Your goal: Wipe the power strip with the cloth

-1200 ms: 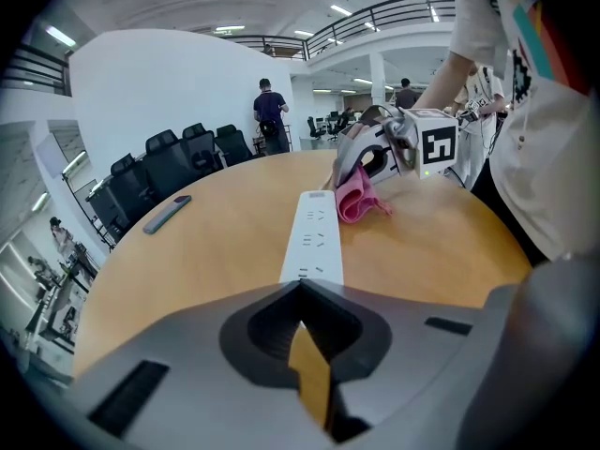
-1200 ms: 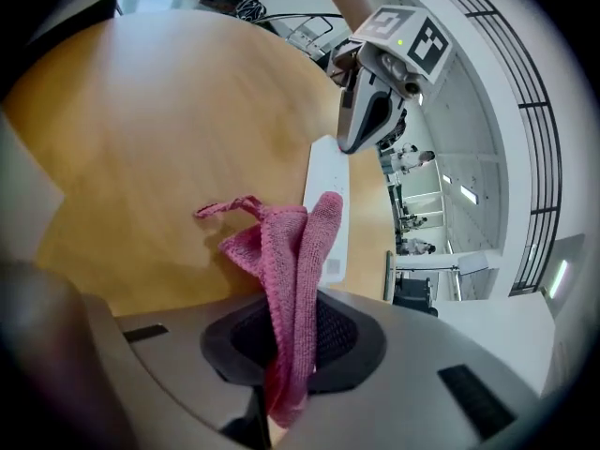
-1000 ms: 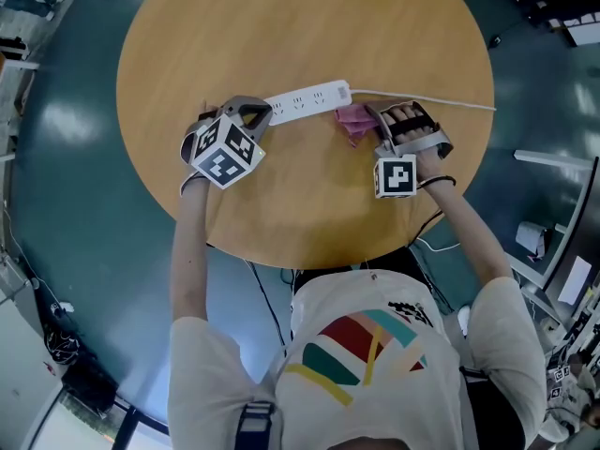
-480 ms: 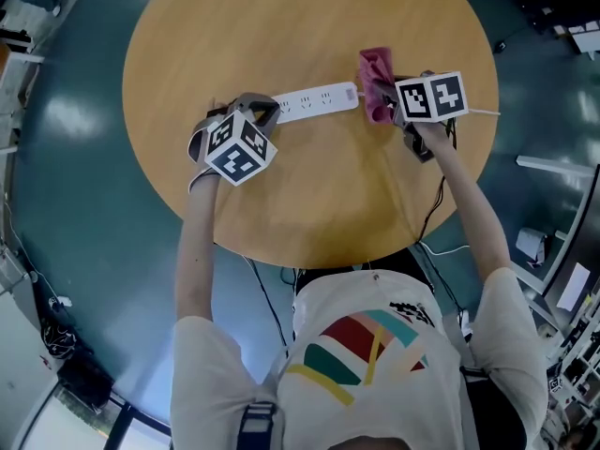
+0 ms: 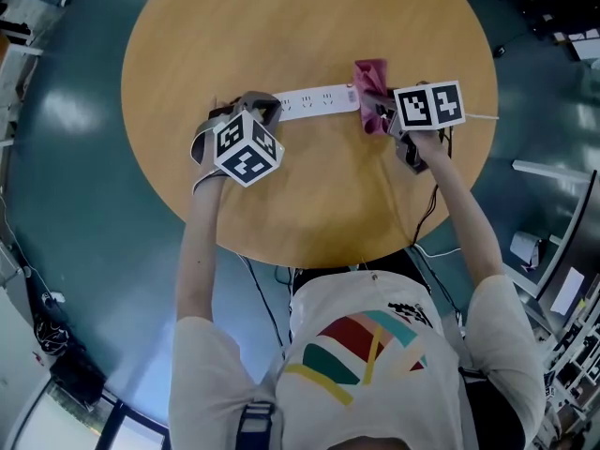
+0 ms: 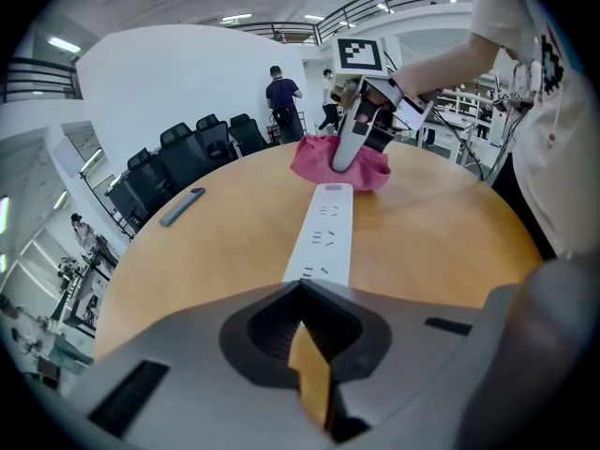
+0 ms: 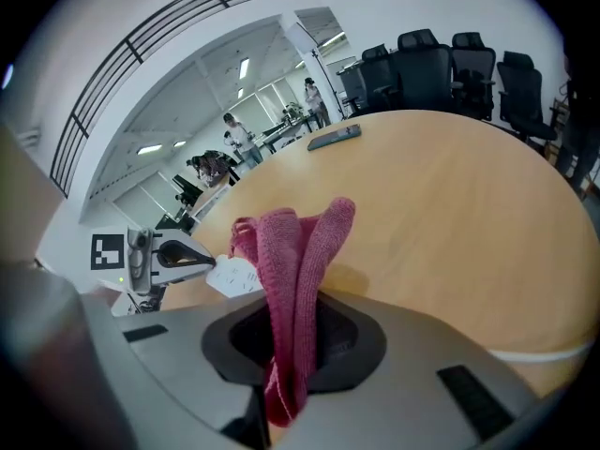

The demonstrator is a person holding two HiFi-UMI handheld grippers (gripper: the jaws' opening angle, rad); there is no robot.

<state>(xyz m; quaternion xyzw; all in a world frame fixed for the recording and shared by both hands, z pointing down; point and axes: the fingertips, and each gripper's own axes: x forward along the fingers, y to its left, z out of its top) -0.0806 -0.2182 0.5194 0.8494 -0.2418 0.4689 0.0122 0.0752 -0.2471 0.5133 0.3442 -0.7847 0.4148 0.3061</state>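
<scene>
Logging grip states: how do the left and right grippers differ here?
The right gripper is shut on the pink cloth; the left gripper is shut empty. The left gripper sits at one end of the power strip, the right gripper at the other. Both have closed jaws.

Head view taken high above power strip [image 5: 319,101], aimed steeply down. Gripper views taken low from opposite power strip ends, facing each other; power strip shared.
</scene>
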